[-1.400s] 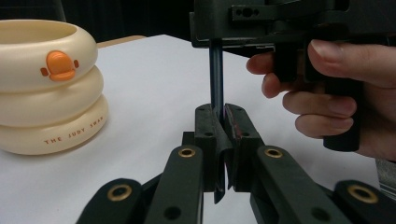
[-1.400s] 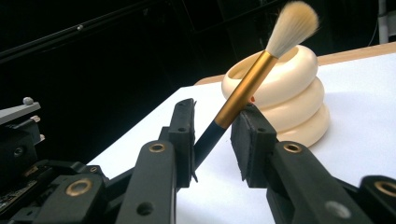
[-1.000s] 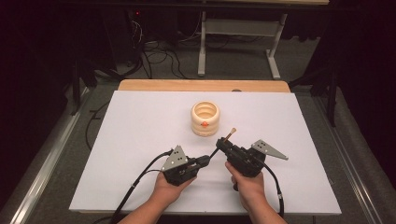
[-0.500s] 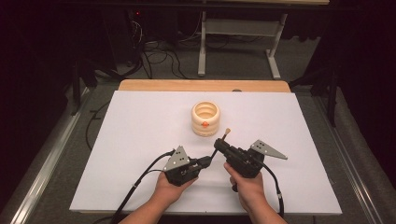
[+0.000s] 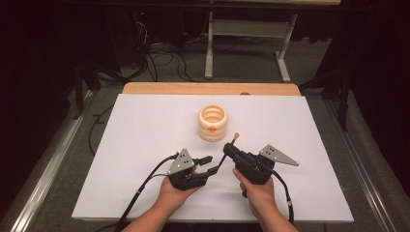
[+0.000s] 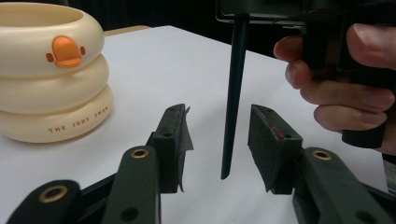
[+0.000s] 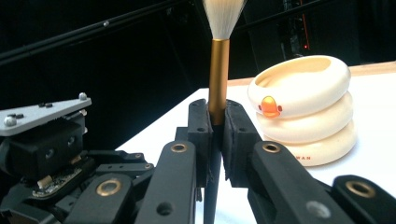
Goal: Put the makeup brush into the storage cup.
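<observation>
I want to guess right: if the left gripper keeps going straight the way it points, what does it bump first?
Probably the brush's dark handle, which hangs upright just ahead of the open left gripper, held by the right gripper. The cream duck cup sits off to one side. Depth is uncertain.

Both forearms enter from the near edge, hands close together. The left gripper points right, its jaws just opening, pads apart. The right gripper points far-left, jaws pressed together.
</observation>
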### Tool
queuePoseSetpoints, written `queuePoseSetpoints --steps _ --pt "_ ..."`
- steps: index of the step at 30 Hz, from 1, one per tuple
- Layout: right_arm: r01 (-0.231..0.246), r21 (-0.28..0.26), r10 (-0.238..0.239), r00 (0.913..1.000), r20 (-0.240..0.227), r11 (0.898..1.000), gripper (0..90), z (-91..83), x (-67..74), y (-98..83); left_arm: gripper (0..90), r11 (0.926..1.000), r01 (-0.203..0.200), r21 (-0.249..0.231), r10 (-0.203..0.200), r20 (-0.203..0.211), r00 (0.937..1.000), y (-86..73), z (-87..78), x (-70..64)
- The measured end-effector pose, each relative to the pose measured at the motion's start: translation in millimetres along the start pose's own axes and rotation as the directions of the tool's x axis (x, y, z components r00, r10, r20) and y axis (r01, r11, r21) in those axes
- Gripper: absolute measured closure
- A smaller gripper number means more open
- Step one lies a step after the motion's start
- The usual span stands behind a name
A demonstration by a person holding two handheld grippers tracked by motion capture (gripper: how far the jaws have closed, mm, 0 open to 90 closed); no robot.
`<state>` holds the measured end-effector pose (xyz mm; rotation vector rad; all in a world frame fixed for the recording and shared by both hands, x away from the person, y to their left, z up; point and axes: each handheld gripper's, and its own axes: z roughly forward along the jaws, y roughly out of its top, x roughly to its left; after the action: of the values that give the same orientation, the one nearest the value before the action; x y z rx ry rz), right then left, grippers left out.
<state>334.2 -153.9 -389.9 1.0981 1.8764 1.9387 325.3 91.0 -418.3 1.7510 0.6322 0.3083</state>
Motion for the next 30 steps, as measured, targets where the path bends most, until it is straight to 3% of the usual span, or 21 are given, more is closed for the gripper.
queuePoseSetpoints --steps 7,11,19,30 --pt "0.082 0.018 -0.082 0.9966 0.010 0.997 85.3 -0.7 6.5 -0.1 51.7 1.0000 0.008 -0.003 -0.008 -0.003 1.0000 1.0 -0.2 0.7" --pt "0.104 0.027 -0.105 0.9944 0.017 0.994 85.2 -1.5 8.8 -0.1 50.1 0.9999 0.011 -0.003 -0.011 -0.010 0.9999 1.8 -1.3 1.5" --pt "0.193 0.041 -0.195 0.9794 0.051 0.980 85.2 -4.4 9.0 1.2 45.5 0.9998 0.010 0.015 -0.010 -0.033 0.9994 2.1 -2.5 5.8" --pt "0.257 0.045 -0.260 0.9611 0.093 0.965 85.1 -10.7 4.6 4.9 40.0 0.9996 0.017 0.021 -0.015 -0.083 0.9965 2.8 -7.8 13.8"
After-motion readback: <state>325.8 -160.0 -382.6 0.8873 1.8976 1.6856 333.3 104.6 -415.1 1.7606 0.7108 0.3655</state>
